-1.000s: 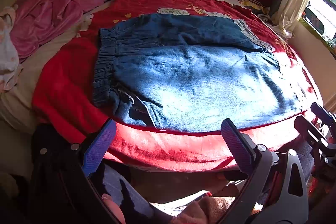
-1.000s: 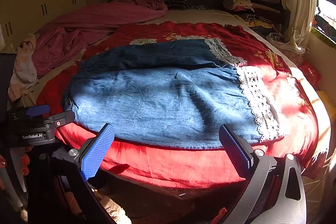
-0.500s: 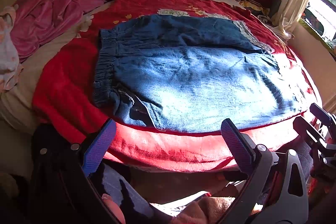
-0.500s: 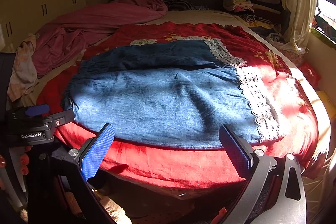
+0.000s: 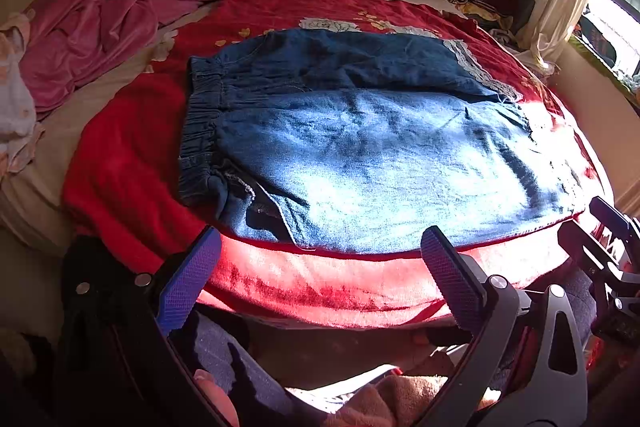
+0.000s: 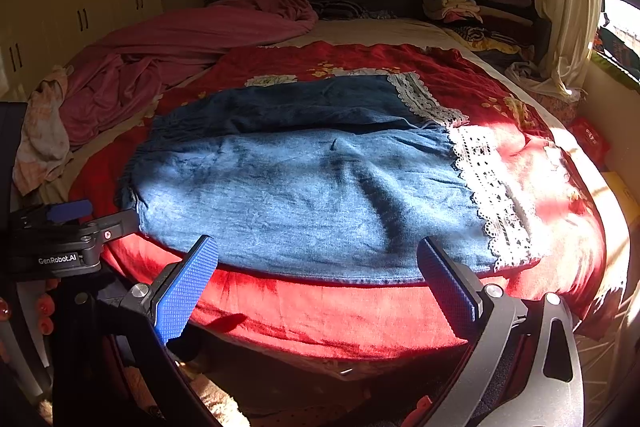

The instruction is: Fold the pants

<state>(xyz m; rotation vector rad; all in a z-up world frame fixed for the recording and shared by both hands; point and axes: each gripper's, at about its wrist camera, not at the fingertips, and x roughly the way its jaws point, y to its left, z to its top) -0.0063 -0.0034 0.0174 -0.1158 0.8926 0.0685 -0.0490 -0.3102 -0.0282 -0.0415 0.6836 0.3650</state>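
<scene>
The pants [image 5: 380, 155] are showing as matt, faded blue denim, with rough white lace [image 6: 492, 195] trimming the hems and a gathered elastic waistband [image 5: 198, 143]. The blanket [image 5: 132, 163] under them is looking plush and fleecy, slightly sheeny along its near edge. The left gripper [image 5: 320, 281] and right gripper [image 6: 316, 283] are carrying knurled blue rubbery pads [image 6: 186, 291] on matt black plastic frames with shiny metal screws.

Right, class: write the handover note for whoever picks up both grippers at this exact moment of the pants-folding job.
Left gripper: open, empty, off the near bed edge by the waistband end.
Right gripper: open, empty, off the near edge by the lace hems.
Pants: flat on the red blanket, legs side by side, waistband on the left.
Done: laid out.
Left: all folds.
</scene>
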